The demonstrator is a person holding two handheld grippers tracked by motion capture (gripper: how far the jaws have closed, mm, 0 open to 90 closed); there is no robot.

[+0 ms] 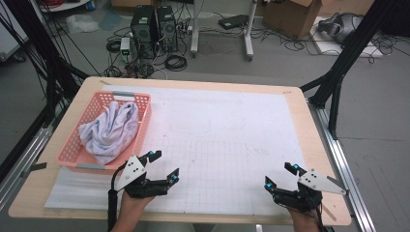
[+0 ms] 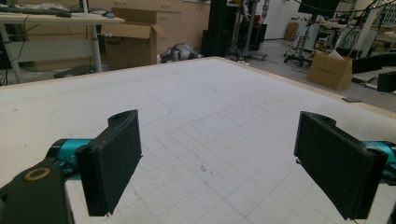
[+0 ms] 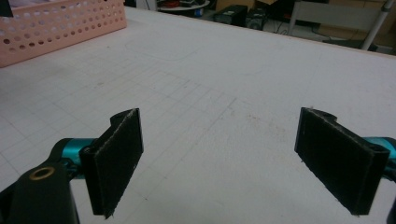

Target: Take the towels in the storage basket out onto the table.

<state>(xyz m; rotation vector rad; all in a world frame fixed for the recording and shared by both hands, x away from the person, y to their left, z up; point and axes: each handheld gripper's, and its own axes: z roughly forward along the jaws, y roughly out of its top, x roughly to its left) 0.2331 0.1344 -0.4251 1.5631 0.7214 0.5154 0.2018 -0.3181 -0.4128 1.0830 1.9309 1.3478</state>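
Note:
A pink perforated basket [image 1: 71, 145] stands at the left of the table with a crumpled white patterned cloth [image 1: 110, 129] in it. My left gripper [image 1: 164, 165] hovers near the front edge, just right of the basket's near corner, jaws wide open and empty. Over the white gridded mat [image 1: 227, 145] at the front right, my right gripper [image 1: 280, 176] is open too, with nothing between its jaws. In the left gripper view the black pads [image 2: 114, 163] frame bare mat. The right gripper view has the basket [image 3: 56, 28] far off at upper left beyond its pads [image 3: 116, 161].
The wooden table [image 1: 309, 125] carries the white mat across most of its top. Black frame struts [image 1: 338, 72] stand at both sides. On the floor beyond are computer towers [image 1: 153, 29], cables and cardboard boxes [image 1: 295, 17].

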